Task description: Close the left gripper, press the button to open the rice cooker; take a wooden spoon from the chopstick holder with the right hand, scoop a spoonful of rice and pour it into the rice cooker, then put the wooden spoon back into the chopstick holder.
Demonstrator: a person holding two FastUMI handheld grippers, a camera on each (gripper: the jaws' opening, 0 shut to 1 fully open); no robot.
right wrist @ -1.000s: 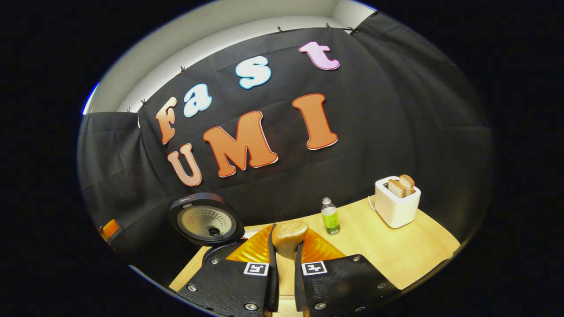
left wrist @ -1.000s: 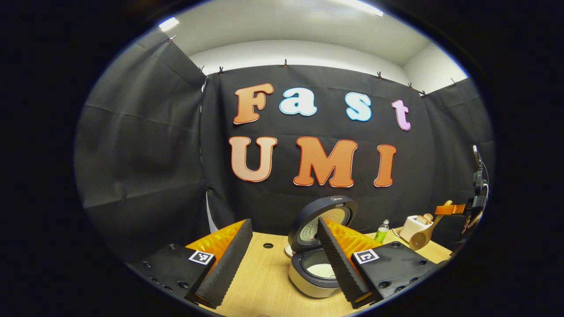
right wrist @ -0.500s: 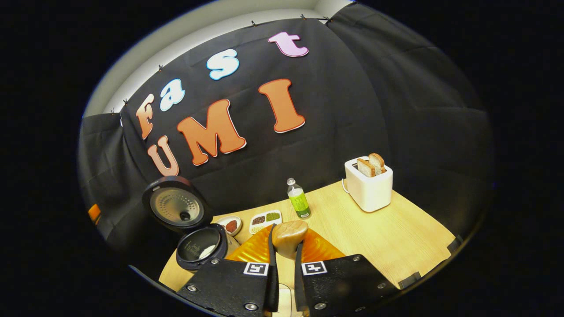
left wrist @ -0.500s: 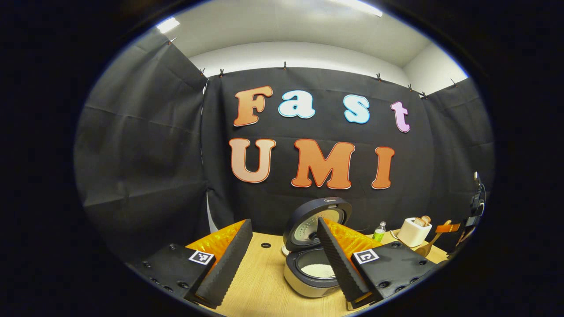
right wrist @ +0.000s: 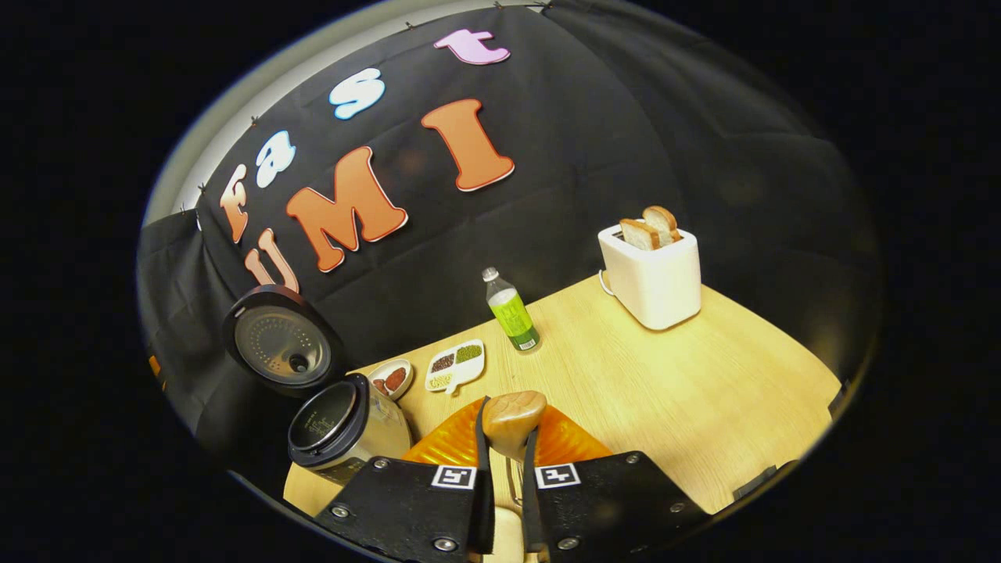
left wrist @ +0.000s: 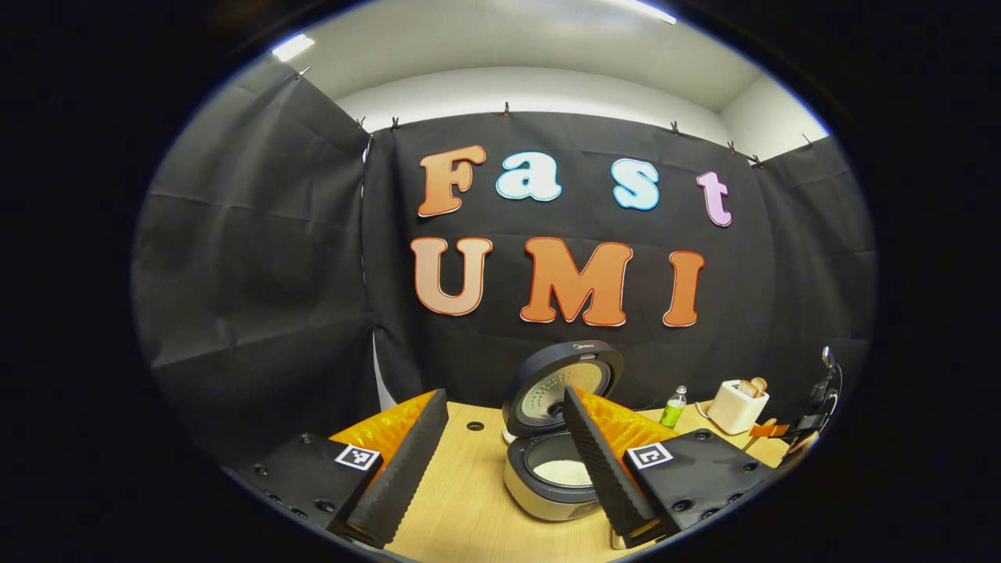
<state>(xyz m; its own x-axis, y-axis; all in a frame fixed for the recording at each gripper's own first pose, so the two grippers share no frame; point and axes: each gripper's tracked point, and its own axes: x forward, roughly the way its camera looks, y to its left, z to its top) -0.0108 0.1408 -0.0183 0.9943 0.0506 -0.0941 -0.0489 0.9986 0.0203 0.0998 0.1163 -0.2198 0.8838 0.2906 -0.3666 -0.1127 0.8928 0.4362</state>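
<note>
Your right gripper (right wrist: 504, 469) has the wooden spoon (right wrist: 512, 421) pinched between both fingers, above the surface (right wrist: 665, 375).

Your left gripper (left wrist: 500, 461) hangs with its fingers spread wide and holding nothing; beyond them stands the rice cooker (left wrist: 557, 469), lid up, white rice in its pot. In the right gripper view the rice cooker (right wrist: 344, 426) sits to the left of the spoon, two small dishes (right wrist: 430, 371) beside it, with a green bottle (right wrist: 510, 311) and a white toaster (right wrist: 653, 270) farther back.

You see even overhead light from ceiling strips (left wrist: 291, 47), bright pale table (right wrist: 665, 375), soft short shadows, dark cloth soaking up light, strong fisheye bending at the edges, sharp centre, slight softness toward the rim
</note>
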